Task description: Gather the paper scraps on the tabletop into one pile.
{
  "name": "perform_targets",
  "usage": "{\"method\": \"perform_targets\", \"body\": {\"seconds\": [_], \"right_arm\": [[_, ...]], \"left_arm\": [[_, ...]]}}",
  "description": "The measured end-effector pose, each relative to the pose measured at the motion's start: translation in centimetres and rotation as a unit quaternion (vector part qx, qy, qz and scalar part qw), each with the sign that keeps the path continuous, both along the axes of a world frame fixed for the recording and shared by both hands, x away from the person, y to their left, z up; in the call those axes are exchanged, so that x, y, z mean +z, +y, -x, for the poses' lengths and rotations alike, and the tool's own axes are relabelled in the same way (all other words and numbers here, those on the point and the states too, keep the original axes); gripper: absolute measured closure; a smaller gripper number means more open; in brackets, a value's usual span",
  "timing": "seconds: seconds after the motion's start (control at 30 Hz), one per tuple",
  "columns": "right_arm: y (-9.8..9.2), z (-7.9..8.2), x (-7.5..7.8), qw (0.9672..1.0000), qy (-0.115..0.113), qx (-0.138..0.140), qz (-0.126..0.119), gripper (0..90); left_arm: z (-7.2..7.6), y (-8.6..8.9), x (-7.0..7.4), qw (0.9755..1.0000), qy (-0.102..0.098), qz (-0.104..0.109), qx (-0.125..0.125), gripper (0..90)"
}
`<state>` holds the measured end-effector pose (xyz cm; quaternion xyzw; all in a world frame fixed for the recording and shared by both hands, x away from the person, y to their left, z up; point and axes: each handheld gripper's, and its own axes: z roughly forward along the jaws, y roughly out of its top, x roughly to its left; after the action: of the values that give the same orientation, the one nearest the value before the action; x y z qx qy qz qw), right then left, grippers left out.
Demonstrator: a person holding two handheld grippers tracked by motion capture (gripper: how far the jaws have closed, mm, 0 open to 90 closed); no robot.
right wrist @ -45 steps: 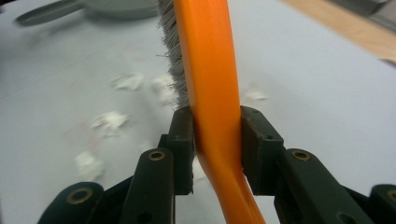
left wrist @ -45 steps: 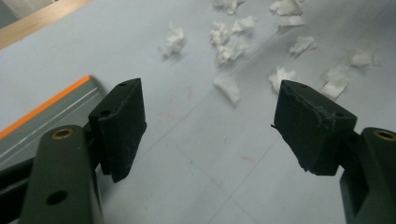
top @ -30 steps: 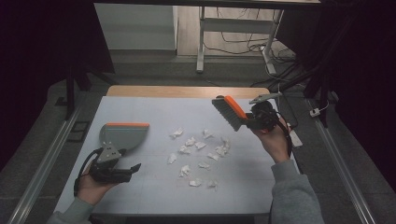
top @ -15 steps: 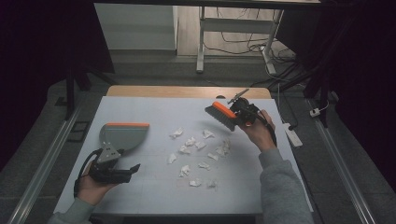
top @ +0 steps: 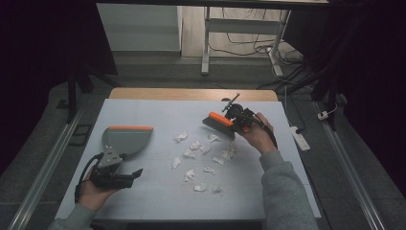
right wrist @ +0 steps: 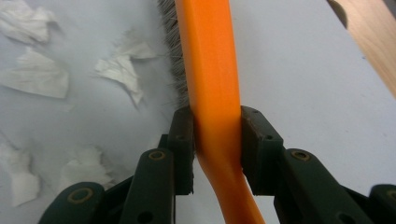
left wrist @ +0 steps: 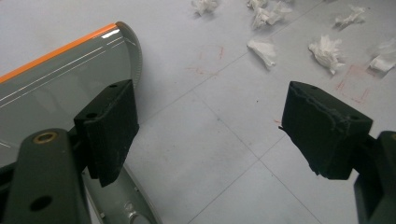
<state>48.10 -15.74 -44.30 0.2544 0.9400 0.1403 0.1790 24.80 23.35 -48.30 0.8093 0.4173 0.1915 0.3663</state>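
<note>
Brush [right wrist: 210, 60], smooth orange plastic handle with grey bristles, is clamped between the right gripper [right wrist: 217, 140] pads above crumpled white paper scraps [top: 203, 158]. Left gripper [left wrist: 205, 135] gapes wide beside the grey, orange-edged dustpan [left wrist: 51, 88].

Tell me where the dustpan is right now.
In the high view the dustpan lies on the table's left side, just ahead of the left tongs, with the scattered paper scraps to its right.
</note>
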Motion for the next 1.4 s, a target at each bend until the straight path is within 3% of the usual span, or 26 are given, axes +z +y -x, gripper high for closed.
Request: {"method": "perform_targets", "body": {"seconds": [0.23, 0.37, 0.57, 0.67, 0.9, 1.03, 1.1, 1.2, 1.33, 1.4], "right_arm": [[-0.2, -0.8, 0.4, 0.9995, 0.023, 0.015, -0.015, 67.4], [-0.3, -2.0, 0.9, 0.9979, 0.053, 0.035, -0.014, 67.4], [0.8, -2.7, 0.5, 0.9966, 0.057, 0.049, 0.034, 67.5], [1.3, -2.5, 0.2, 0.9946, 0.071, 0.063, 0.041, 67.5], [1.4, -0.5, 0.8, 0.9904, 0.096, 0.097, 0.026, 67.6], [0.5, -0.1, 1.6, 0.9959, 0.064, 0.063, -0.011, 67.5], [-0.3, -0.3, 1.8, 0.9985, 0.045, 0.031, 0.002, 67.5], [-1.2, -0.4, 1.3, 0.9988, 0.039, -0.003, 0.029, 67.6], [-2.0, 0.3, 0.3, 0.9970, 0.062, -0.020, 0.042, 67.6], [-2.1, 0.8, 0.4, 0.9970, 0.068, -0.023, 0.030, 67.6]], "left_arm": [[0.0, -0.1, 0.0, 1.0000, 0.001, -0.001, -0.003, 19.7], [0.0, 0.0, 0.0, 1.0000, 0.001, 0.000, 0.000, 19.7], [-0.1, 0.1, -0.1, 1.0000, 0.003, 0.001, 0.001, 19.7], [-0.1, 0.2, -0.1, 1.0000, 0.003, 0.001, 0.001, 19.7], [-0.1, 0.1, -0.1, 1.0000, 0.002, 0.001, -0.001, 19.8], [0.0, 0.0, 0.0, 1.0000, 0.001, 0.001, -0.002, 19.9], [0.0, 0.0, 0.0, 1.0000, 0.001, 0.002, -0.002, 19.9], [-0.1, 0.1, 0.0, 1.0000, 0.001, 0.002, -0.003, 19.9], [-0.1, 0.2, 0.0, 1.0000, 0.001, 0.004, -0.001, 20.0], [-0.1, 0.2, 0.1, 1.0000, 0.000, 0.003, -0.002, 20.0]]}}
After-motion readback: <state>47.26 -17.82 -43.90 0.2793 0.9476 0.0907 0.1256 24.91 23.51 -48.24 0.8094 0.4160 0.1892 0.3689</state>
